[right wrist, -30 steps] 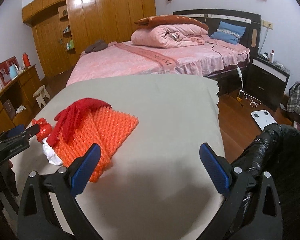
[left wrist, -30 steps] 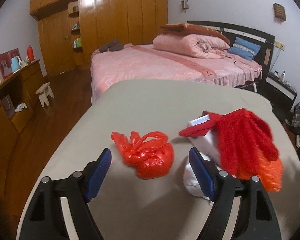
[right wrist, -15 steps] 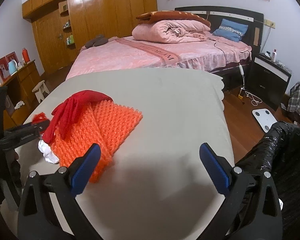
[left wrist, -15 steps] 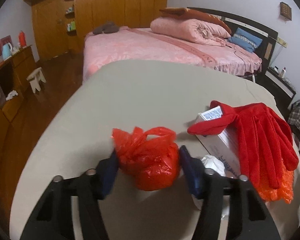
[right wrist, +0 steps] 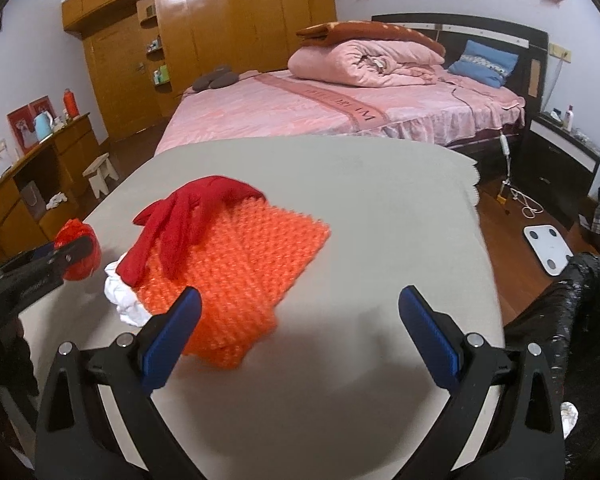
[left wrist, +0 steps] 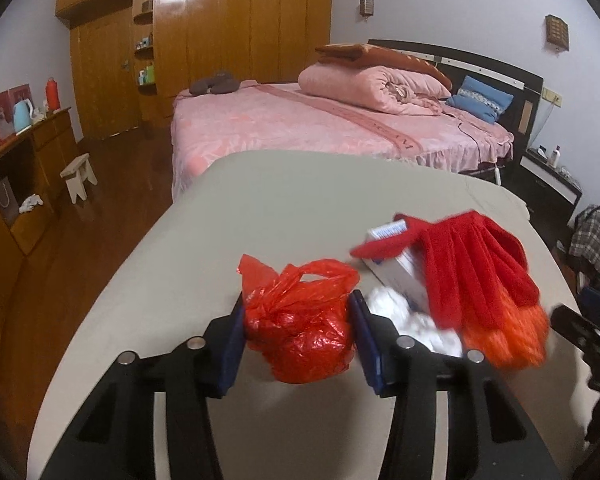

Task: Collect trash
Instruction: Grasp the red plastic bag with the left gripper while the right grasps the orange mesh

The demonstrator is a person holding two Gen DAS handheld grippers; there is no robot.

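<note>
A knotted red plastic bag (left wrist: 300, 332) lies near the front of the grey table (left wrist: 280, 200). It sits between the blue pads of my left gripper (left wrist: 296, 300), whose jaws are closing and touch both its sides. Right of it lie crumpled white paper (left wrist: 412, 320), a white box (left wrist: 396, 272), red gloves (left wrist: 472, 256) and an orange mesh mat (left wrist: 504, 336). In the right wrist view my right gripper (right wrist: 300, 296) stands open over the table, with its left finger above the mat's (right wrist: 244, 268) near corner. The bag (right wrist: 82, 264) shows there at far left.
A black trash bag (right wrist: 560, 320) hangs open at the table's right front corner. Beyond the table stands a pink bed (left wrist: 340, 128). A wooden cabinet (left wrist: 16, 184) and a small stool (left wrist: 78, 176) stand at the left. A white scale (right wrist: 548, 248) lies on the floor.
My left gripper moved forward around the red bag and its jaws closed from wide open onto the bag's sides. My right gripper drifted slightly toward the orange mat and stayed open.
</note>
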